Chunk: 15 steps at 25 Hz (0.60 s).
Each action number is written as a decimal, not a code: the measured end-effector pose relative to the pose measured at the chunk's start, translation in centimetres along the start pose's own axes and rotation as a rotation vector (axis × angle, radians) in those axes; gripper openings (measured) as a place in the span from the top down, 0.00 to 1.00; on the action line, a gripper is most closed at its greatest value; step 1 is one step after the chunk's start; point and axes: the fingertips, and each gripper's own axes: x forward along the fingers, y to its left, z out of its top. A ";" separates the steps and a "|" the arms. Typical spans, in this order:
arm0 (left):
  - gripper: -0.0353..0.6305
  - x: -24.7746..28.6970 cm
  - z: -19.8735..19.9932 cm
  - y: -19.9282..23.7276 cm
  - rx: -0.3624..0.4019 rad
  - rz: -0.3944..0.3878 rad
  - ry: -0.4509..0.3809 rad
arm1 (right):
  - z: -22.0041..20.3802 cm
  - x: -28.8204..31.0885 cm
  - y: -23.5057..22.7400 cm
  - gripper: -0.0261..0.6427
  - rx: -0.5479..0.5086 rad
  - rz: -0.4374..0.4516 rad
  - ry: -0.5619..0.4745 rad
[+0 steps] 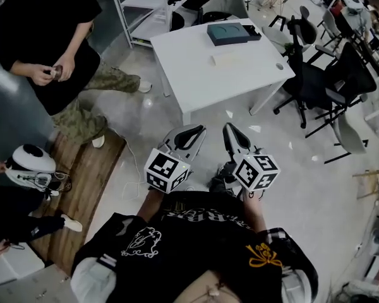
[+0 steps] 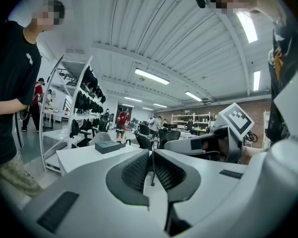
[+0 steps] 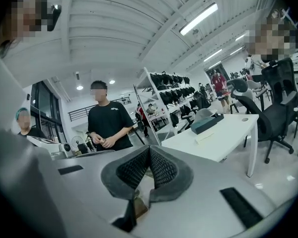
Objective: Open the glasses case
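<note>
- left gripper (image 1: 189,133): jaws pressed together, nothing between
- right gripper (image 1: 232,136): same, pressed together, empty
- both well short of white table (image 1: 199,74); dark box (image 1: 229,33) on it

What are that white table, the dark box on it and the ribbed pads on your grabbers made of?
White table: smooth matte top, probably laminated board; even sheen, thin edge. Dark box: matte, sharp-cornered, perhaps card or plastic; too far to tell. Pads: dark, finely ribbed, dull, likely rubber.
</note>
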 end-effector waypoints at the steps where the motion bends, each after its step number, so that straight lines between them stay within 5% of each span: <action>1: 0.88 0.5 0.0 0.2 -0.001 0.006 0.005 | 0.1 0.2 -0.4 0.94 0.006 0.005 0.004; 15: 0.89 14.1 2.4 2.3 -0.027 0.141 -0.016 | 7.1 5.1 -11.5 0.94 -0.089 0.123 0.063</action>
